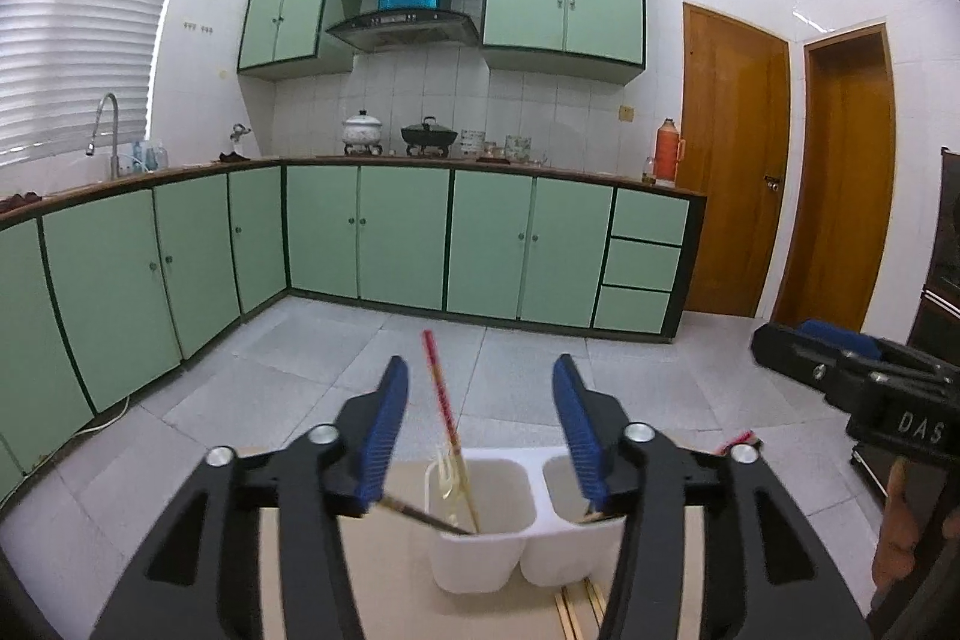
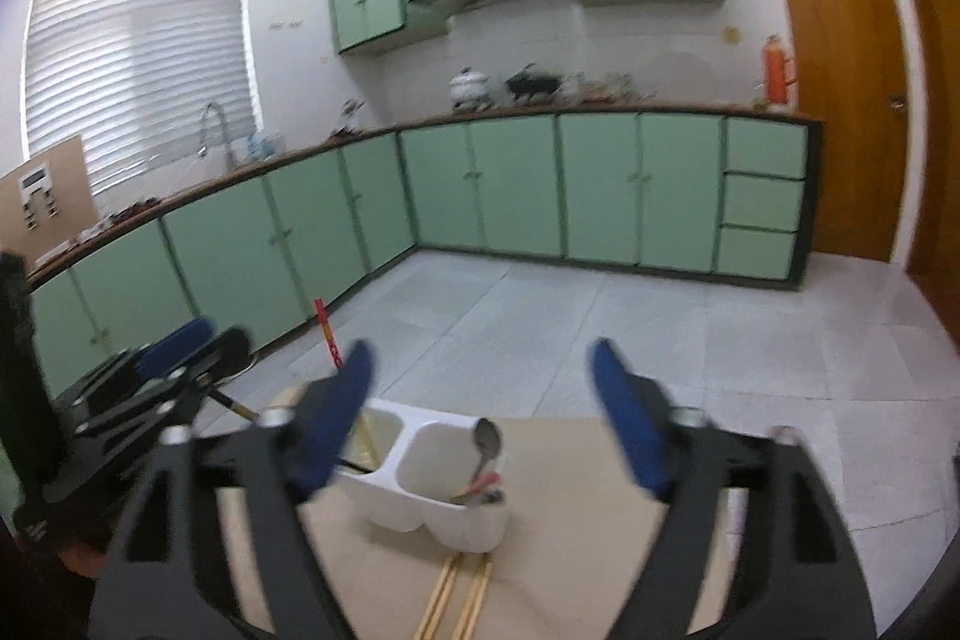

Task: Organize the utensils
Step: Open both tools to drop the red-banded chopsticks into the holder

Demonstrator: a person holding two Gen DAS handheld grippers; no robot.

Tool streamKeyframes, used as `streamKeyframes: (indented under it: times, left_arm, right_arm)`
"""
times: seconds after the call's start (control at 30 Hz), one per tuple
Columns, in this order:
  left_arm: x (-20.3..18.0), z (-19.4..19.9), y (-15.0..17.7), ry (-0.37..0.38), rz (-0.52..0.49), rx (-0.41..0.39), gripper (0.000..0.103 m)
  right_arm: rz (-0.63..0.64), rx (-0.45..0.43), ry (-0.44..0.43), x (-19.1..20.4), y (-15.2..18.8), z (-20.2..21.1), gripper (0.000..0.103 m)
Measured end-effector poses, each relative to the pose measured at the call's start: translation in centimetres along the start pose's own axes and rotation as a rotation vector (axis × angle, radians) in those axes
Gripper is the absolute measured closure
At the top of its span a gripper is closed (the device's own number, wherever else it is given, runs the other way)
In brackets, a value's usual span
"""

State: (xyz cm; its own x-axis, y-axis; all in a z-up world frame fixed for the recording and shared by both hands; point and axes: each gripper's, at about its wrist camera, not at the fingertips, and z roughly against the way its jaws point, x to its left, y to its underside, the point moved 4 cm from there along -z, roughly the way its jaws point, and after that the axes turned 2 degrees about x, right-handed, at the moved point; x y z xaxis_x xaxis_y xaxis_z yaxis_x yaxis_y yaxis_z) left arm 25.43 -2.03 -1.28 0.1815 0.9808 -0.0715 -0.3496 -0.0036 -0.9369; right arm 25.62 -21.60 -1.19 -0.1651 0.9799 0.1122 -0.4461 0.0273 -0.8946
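A white two-compartment utensil holder (image 1: 480, 526) (image 2: 438, 496) stands on a tan tabletop (image 2: 570, 538). Its left compartment holds a red chopstick (image 1: 440, 391), a white plastic fork (image 1: 441, 472) and a dark chopstick (image 1: 420, 513) leaning over the rim. In the right compartment stands a metal spoon (image 2: 487, 442) beside red-handled pieces. My left gripper (image 1: 480, 361) is open just above and behind the left compartment; the red chopstick rises between its fingers, and the pads do not touch it. My right gripper (image 2: 480, 349) is open wide over the holder with nothing between its fingers.
Pale wooden chopsticks (image 2: 456, 598) (image 1: 579, 610) lie on the table in front of the holder. Green floor cabinets (image 1: 396, 232), a grey tiled floor (image 1: 300, 358) and brown doors (image 1: 732, 160) lie beyond the table's far edge. A hand (image 1: 900, 520) holds the right gripper's body (image 1: 852, 376).
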Motion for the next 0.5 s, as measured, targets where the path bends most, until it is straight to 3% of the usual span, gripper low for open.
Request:
streamKeyframes:
  times: [0.3, 0.5]
  left_arm:
    - [-1.2, 6.3, 4.8, -0.002, 0.019, -0.044, 0.023]
    - [-1.7, 8.5, 8.8, 0.002, 0.020, 0.008, 0.012]
  right_arm:
    - [-0.052, -0.051, 0.069, -1.8, 5.0, 5.4, 0.013]
    - [-0.066, -0.015, 0.101, -2.2, 9.4, 7.1, 0.008]
